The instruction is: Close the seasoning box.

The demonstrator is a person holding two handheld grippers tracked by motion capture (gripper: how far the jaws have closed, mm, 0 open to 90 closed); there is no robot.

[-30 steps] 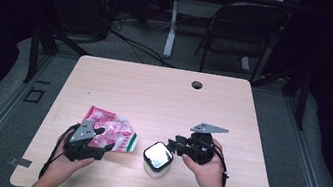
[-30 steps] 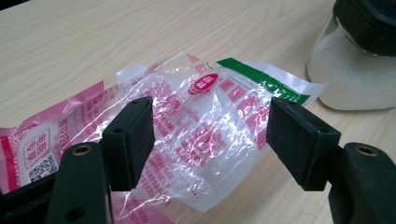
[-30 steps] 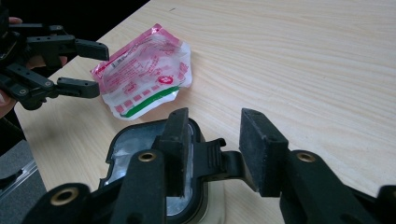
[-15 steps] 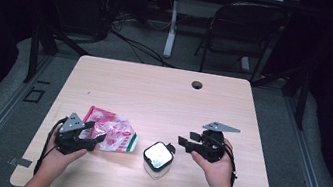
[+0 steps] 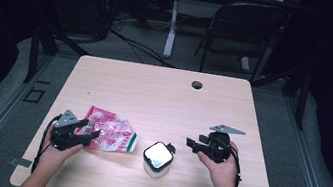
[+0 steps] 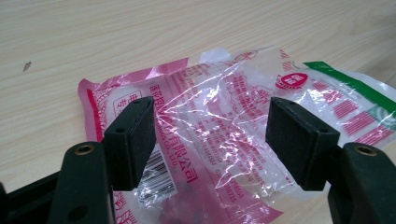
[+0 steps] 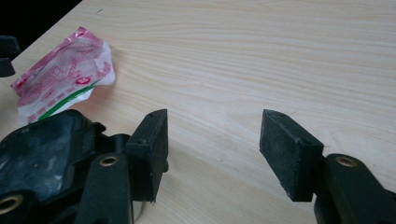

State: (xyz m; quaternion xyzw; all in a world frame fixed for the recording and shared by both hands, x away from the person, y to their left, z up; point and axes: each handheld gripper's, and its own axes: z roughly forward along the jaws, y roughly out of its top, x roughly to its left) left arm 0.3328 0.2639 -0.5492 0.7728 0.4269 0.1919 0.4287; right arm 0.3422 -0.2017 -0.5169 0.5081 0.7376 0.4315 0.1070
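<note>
left gripper (image 5: 84,133): jaws wide, over bag (image 6: 219,116) | right gripper (image 5: 192,143): jaws wide, empty, just been opening, box (image 5: 158,156) beside

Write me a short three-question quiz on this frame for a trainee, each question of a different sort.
1. True or false: the right claw is shut on the small white container with the dark lid.
2. Which thing lies in front of the left claw? A) a metal spoon B) the pink and clear plastic bag C) a blue cloth
3. Fill in: in the high view, the container stands on the table between the bag and the ____ claw.

Key:
1. False: its jaws stand open over bare wood, apart from the container.
2. B: the bag lies flat just beyond and under the open jaws.
3. right
</note>
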